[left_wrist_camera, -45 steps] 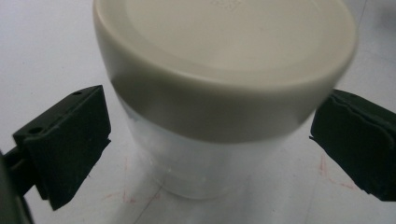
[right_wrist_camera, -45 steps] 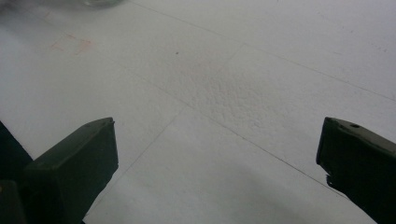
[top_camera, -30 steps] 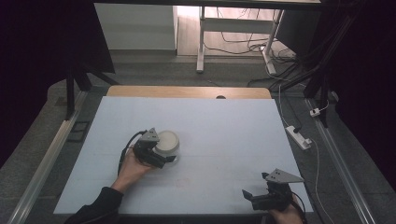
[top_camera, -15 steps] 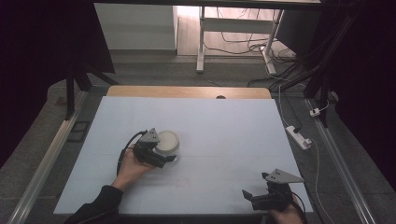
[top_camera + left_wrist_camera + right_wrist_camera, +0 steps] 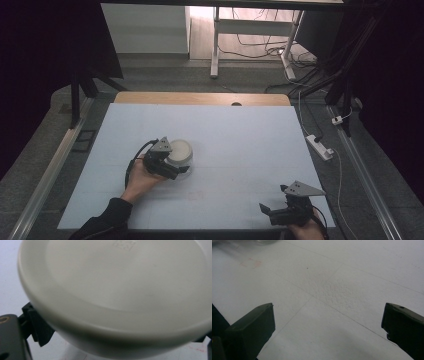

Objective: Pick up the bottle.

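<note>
Though embossed, lid (image 5: pixel 125 290) mark unreadable

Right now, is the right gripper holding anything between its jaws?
No, the right gripper has its jaws wide apart, with bare white table between them.

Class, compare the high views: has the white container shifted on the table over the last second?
No. The white container sits equally far from the table's wooden far edge, the left gripper around it.

smooth matt white lid (image 5: pixel 120 290), pebbled white foam table (image 5: pixel 332 290)
</note>
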Demonstrator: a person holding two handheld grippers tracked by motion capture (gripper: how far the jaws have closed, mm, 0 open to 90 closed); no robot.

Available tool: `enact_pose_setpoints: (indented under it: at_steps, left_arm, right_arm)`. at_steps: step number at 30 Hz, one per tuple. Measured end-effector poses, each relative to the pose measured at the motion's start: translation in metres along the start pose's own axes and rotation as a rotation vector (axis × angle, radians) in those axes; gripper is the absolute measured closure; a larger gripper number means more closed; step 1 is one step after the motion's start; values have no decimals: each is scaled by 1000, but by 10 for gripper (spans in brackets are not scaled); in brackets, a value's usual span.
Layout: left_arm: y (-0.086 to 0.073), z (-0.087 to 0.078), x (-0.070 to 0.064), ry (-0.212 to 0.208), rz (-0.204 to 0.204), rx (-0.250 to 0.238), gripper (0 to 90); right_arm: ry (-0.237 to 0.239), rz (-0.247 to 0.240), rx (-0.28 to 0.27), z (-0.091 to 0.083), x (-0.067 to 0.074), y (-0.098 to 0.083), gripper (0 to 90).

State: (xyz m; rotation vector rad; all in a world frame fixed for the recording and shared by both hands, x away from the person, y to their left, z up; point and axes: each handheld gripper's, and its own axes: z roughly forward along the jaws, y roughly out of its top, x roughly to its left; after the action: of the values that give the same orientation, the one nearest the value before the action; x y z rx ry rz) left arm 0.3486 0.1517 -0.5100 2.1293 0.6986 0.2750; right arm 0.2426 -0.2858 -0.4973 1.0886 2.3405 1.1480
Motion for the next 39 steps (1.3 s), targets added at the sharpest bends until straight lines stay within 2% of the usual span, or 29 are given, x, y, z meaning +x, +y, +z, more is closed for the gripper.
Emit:
enact_pose_setpoints:
  at_steps: [3,16,23,33,39]
  left_arm:
    - [4,-5,-1,-10,-8,-22,75]
    - [28,-13,-13,-43,34,-34,75]
    - [40,-10,-23,-72,67,-23,75]
    - [53,-4,-33,-79,118,12,75]
    - [61,-1,-44,-95,150,18,75]
  right_arm:
    - [0,0,0,0,0,0,0]
    - [-2,3,1,0,0,0,0]
    - [-3,7,1,0,-1,0,0]
    - [-3,6,1,0,0,0,0]
    - [-4,3,2,0,0,0,0]
